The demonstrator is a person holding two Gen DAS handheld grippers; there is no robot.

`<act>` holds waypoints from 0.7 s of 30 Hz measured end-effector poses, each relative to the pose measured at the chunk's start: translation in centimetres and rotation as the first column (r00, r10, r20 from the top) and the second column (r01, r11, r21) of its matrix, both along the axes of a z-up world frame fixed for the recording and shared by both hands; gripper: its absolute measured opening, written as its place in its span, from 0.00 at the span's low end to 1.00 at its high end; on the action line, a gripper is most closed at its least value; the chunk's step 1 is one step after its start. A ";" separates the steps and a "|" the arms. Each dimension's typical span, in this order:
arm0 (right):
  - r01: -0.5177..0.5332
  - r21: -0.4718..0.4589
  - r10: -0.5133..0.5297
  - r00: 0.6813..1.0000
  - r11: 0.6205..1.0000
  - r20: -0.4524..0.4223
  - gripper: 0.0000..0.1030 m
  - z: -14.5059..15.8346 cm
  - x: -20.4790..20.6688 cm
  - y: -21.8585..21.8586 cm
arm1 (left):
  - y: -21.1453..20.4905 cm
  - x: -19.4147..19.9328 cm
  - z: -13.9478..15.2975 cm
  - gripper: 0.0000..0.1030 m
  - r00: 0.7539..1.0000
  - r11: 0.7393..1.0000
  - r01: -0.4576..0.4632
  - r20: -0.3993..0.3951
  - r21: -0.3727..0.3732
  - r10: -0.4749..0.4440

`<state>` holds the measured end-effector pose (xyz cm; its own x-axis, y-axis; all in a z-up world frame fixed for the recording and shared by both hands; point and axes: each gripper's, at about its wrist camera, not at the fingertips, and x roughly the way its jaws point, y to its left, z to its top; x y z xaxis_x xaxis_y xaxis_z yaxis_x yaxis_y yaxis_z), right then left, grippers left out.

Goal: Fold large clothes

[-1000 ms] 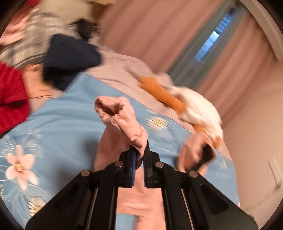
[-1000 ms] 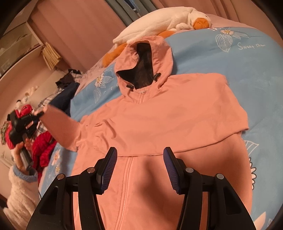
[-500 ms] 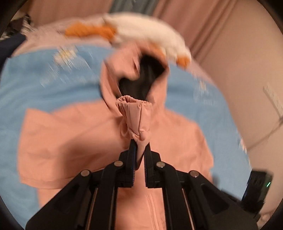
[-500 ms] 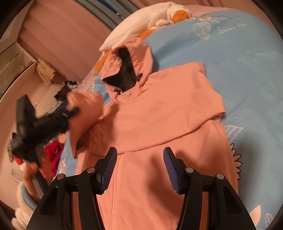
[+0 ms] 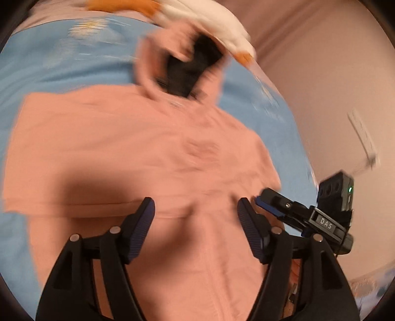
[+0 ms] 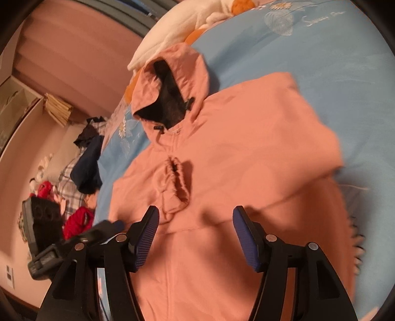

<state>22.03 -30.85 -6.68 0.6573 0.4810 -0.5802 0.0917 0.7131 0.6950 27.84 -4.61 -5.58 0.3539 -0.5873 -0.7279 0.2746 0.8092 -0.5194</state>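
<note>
A: What is at the far left of the right view?

B: A pile of clothes (image 6: 81,172) by the bed's edge. Below it, blurry and dark, are the left tongs (image 6: 108,226).

A: And in the middle?

B: The pink hoodie (image 6: 234,153) lies flat on the blue bed (image 6: 333,61), hood toward the top. One cuff (image 6: 176,182) lies on its chest, just under the hood.

A: What are the tongs doing?

B: In the left view, the left tongs (image 5: 196,217) are opening wide, with nothing between them, only the hoodie (image 5: 123,153) below. The right tongs (image 6: 196,227) are opening too, wide and empty, over the hoodie's front.

A: Far right?

B: Blue bed. A white and orange plush (image 6: 197,22) lies at the top.
</note>
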 end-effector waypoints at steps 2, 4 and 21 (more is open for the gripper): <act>-0.013 0.015 0.013 1.000 1.000 0.002 0.61 0.0 1.2 0.7 | 3.4 0.0 0.2 0.67 0.996 0.997 -0.083 0.013 0.004 0.083; -0.034 0.017 0.034 0.999 0.999 0.008 0.61 0.0 2.7 1.7 | 7.4 0.0 0.3 0.67 0.984 0.984 -0.175 0.020 0.022 0.175; 0.032 0.016 -0.033 0.992 0.999 0.123 0.11 2.7 3.2 1.5 | 18.1 -2.0 -1.5 0.67 0.923 0.922 -0.383 -0.053 -0.062 0.380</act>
<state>25.19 -29.33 -4.02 0.7390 0.4656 -0.4869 0.0274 0.7014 0.7123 25.83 13.45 -7.06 0.5331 -0.4631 -0.7080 -0.0694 0.8101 -0.5822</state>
